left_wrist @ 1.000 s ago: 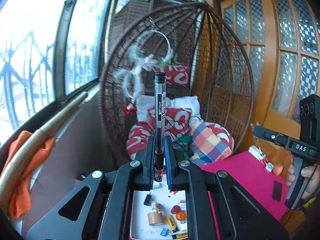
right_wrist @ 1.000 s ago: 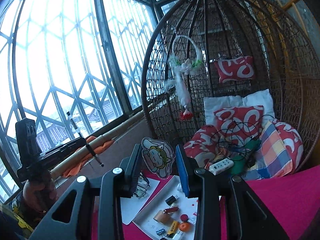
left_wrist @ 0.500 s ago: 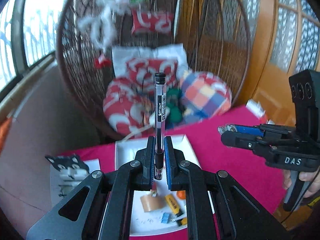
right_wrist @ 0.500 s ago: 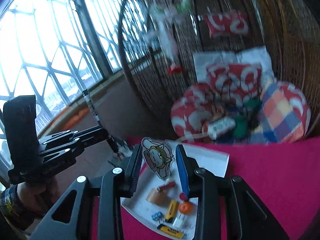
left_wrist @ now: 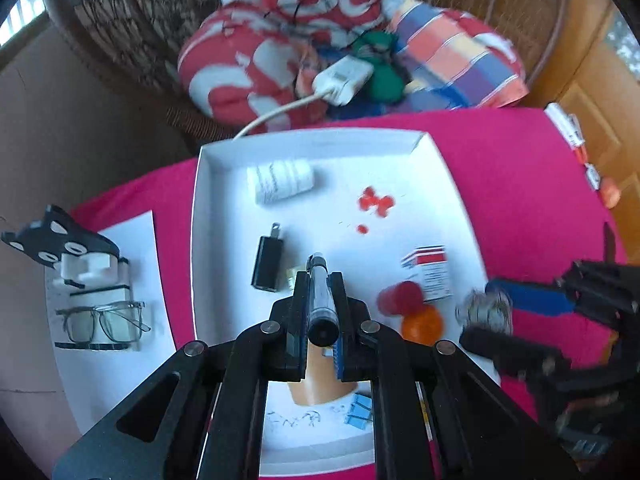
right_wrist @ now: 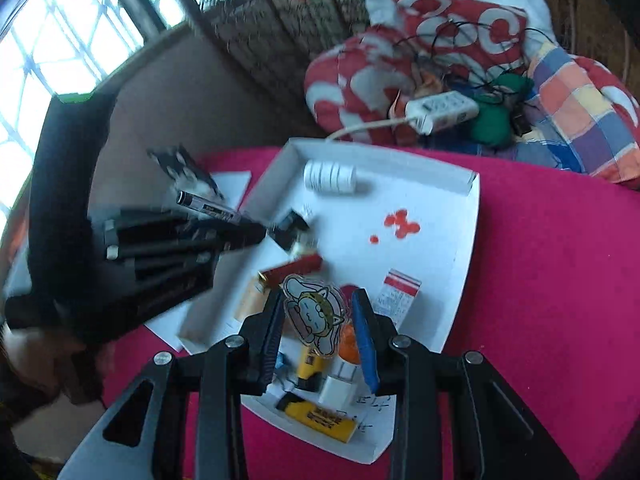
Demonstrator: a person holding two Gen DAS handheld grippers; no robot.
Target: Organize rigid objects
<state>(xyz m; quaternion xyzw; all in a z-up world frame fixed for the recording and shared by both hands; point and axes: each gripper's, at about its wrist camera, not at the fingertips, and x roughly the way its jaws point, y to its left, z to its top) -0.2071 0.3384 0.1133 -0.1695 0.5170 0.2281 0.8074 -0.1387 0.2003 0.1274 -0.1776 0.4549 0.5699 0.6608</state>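
Observation:
My left gripper [left_wrist: 318, 280] is shut on a clear black-capped pen [left_wrist: 320, 304] that points down over the white tray [left_wrist: 320, 140]. In the right wrist view, the left gripper [right_wrist: 248, 234] and its pen [right_wrist: 206, 210] hover over the tray's left edge. My right gripper [right_wrist: 318, 312] is shut on a flat cartoon figure [right_wrist: 314, 314] above the tray's near part, and it shows blurred in the left wrist view [left_wrist: 492, 312]. In the tray lie a white roll [left_wrist: 280, 178], a black plug [left_wrist: 267, 258], a red cap [left_wrist: 400, 298], an orange ball [left_wrist: 422, 324] and a yellow box [right_wrist: 320, 416].
The tray rests on a pink tablecloth [left_wrist: 500, 200]. To its left, a white sheet [left_wrist: 120, 360] carries glasses [left_wrist: 102, 322] and a black cat-shaped stand [left_wrist: 52, 236]. Behind the table is a wicker chair with cushions [left_wrist: 260, 60] and a power strip [left_wrist: 344, 78].
Both grippers have tipped downward and sunk from facing the chair and windows to hanging over the tray. The pen and the cartoon figure stay gripped.

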